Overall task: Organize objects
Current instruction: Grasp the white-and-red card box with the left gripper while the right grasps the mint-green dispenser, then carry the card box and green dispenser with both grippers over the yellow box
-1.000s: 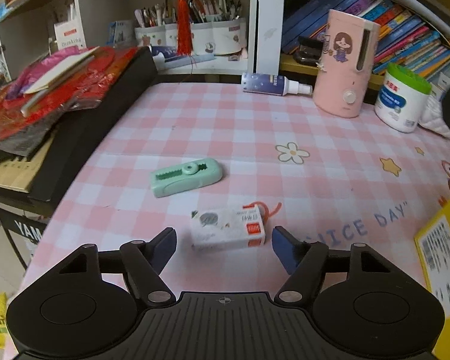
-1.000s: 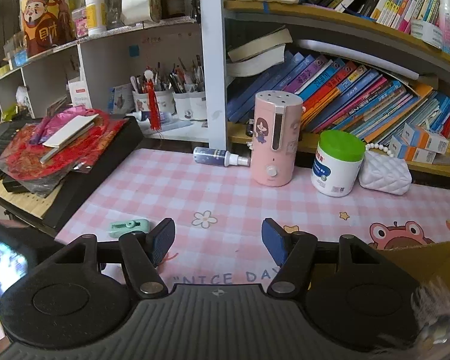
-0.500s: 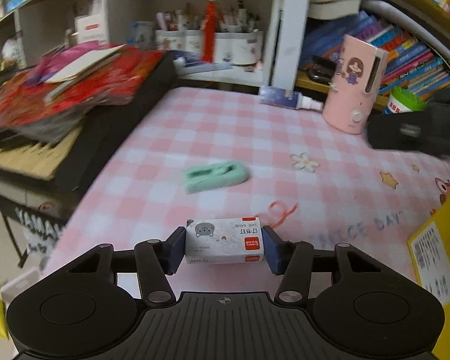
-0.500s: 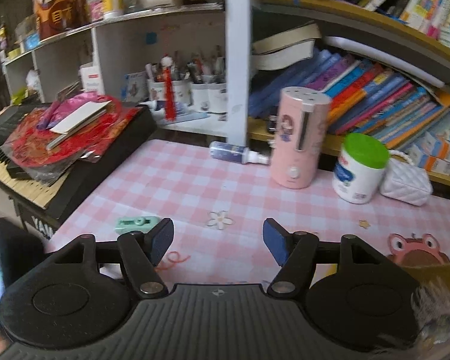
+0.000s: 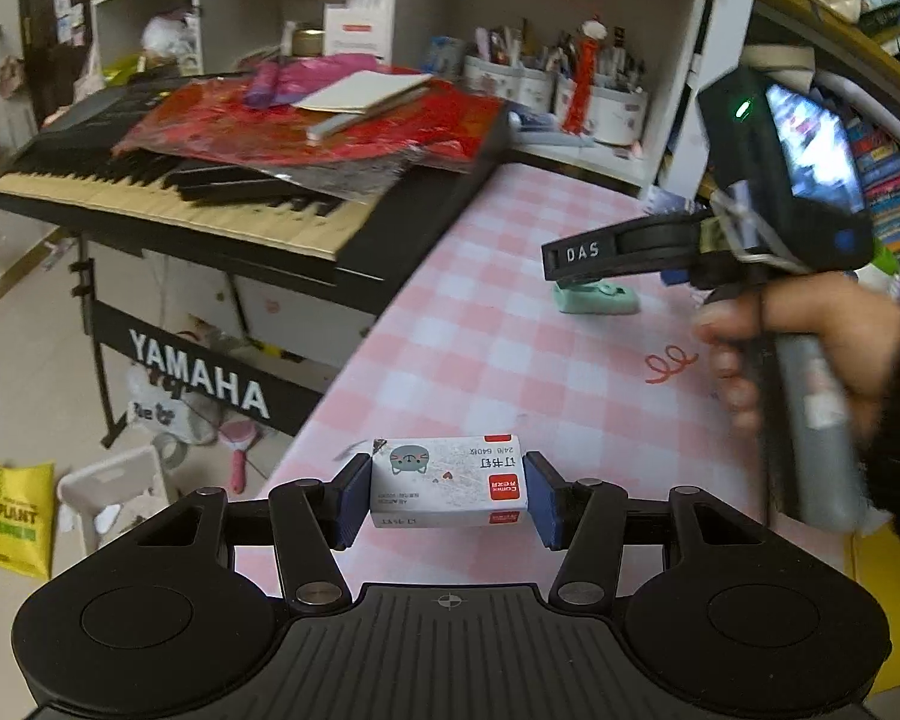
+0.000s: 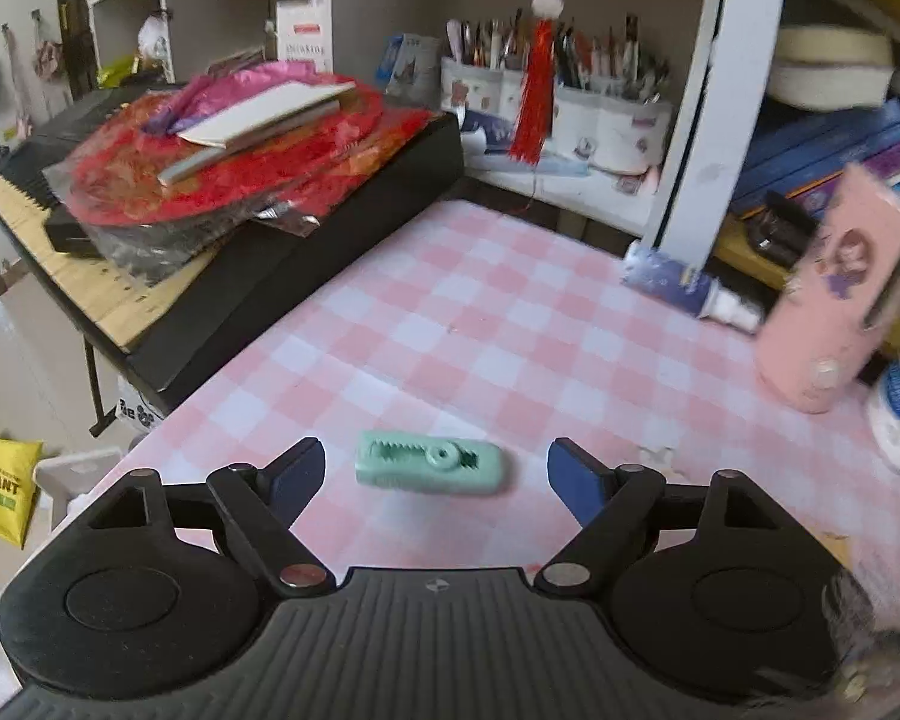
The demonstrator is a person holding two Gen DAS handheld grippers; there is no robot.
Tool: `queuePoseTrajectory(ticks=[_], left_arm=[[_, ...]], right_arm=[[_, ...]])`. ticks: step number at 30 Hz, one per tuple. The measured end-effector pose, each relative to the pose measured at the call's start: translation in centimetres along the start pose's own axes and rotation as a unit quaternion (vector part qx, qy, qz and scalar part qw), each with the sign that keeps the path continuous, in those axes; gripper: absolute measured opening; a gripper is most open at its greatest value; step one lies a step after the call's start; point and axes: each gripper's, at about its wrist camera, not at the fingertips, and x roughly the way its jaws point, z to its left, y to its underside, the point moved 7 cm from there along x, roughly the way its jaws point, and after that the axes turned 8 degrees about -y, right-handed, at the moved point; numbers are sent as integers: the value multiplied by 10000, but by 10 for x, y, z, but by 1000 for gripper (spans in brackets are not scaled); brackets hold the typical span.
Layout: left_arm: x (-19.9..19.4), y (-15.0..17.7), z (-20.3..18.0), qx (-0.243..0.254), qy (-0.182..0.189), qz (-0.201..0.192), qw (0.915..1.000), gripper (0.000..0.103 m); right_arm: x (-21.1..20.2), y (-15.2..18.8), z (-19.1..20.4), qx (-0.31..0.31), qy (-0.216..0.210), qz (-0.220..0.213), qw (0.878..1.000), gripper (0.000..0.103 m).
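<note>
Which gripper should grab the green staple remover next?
Right. The right gripper is open with the green staple remover between its fingers; the left gripper is shut on the staple box.

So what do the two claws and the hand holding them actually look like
Both claws, left claw and right claw, are matte black plastic with ribbed bases, round side discs, silver pivot screws and blue pads on the fingers. Seen from the left wrist camera, the right one bears white "DAS" lettering, a lit screen, a green light and a grey handle. The right hand is bare, with a black sleeve.
</note>
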Motion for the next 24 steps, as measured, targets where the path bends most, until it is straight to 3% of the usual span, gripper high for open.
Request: queuePoseTrajectory(ticks=[5,8,12,16,24], left_arm=[[-7,4,17,-213,-156,42,9996,52],[-9,5,21,-259,-181,37,9995,52],[-16,2,21,-229,-121,-72,9996,52],[-25,-1,19,-200,31,-222,9995,52],[-54,-2,10,-65,507,-539,9972,52]], right_arm=[[29,2,-8,160,-43,43,9999,77],[37,7,-11,261,-69,175,9995,67],[33,11,-12,276,-71,113,9995,66],[2,11,-12,374,-57,-58,9993,66],[-102,31,1,447,-3,-349,9984,66]])
